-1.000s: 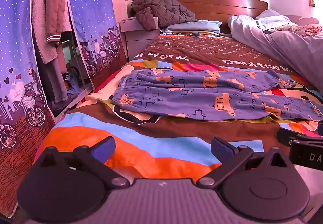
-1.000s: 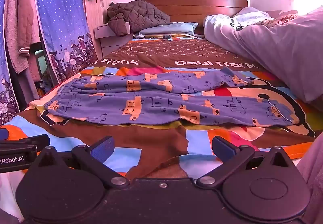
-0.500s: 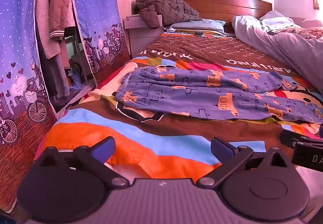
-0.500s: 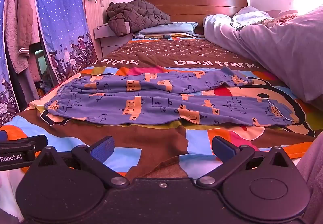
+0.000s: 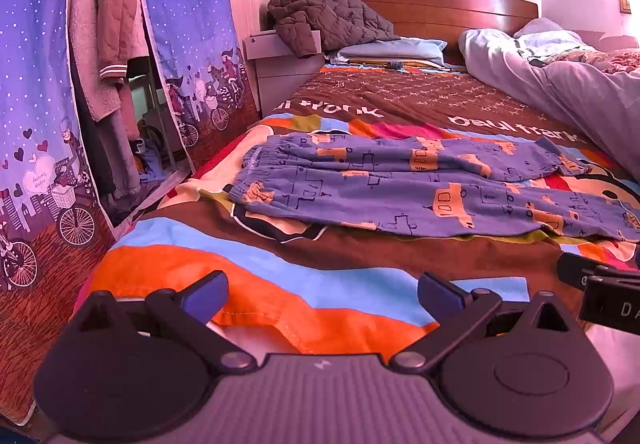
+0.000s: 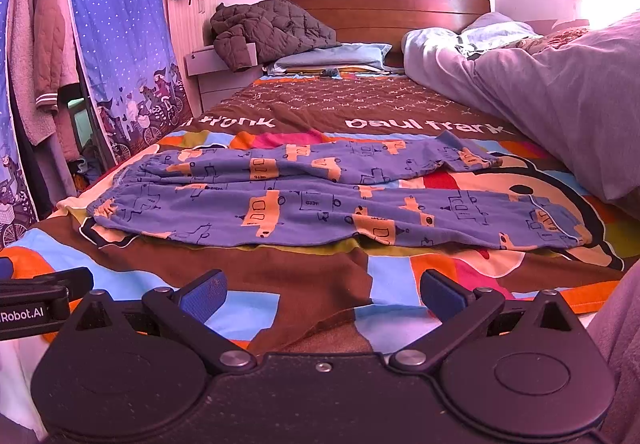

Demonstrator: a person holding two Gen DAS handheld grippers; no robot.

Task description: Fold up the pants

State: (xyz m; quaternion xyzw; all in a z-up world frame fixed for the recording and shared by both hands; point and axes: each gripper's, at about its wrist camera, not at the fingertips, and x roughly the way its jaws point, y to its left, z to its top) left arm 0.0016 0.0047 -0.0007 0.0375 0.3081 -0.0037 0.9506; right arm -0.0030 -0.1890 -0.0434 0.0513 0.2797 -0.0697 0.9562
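Note:
Blue pants (image 5: 400, 188) (image 6: 320, 200) with an orange car print lie flat across the bed, waistband to the left, both legs running right. The far leg ends in a rumpled cuff (image 6: 468, 158). My left gripper (image 5: 322, 292) hovers open over the bed's near edge, short of the waistband end, with nothing between its fingers. My right gripper (image 6: 324, 290) is open too, over the near edge in front of the legs, and holds nothing. Each gripper shows at the other view's side edge.
The colourful bedspread (image 6: 280, 296) covers the bed. A bunched grey duvet (image 6: 540, 92) fills the right side. A brown jacket (image 6: 272, 28) and pillows lie by the headboard. A wardrobe with blue curtains (image 5: 192, 44) and hanging clothes stands left of the bed.
The left gripper has turned slightly left and drawn a little nearer the pants' waistband end. The right gripper has hardly moved. Both stay open.

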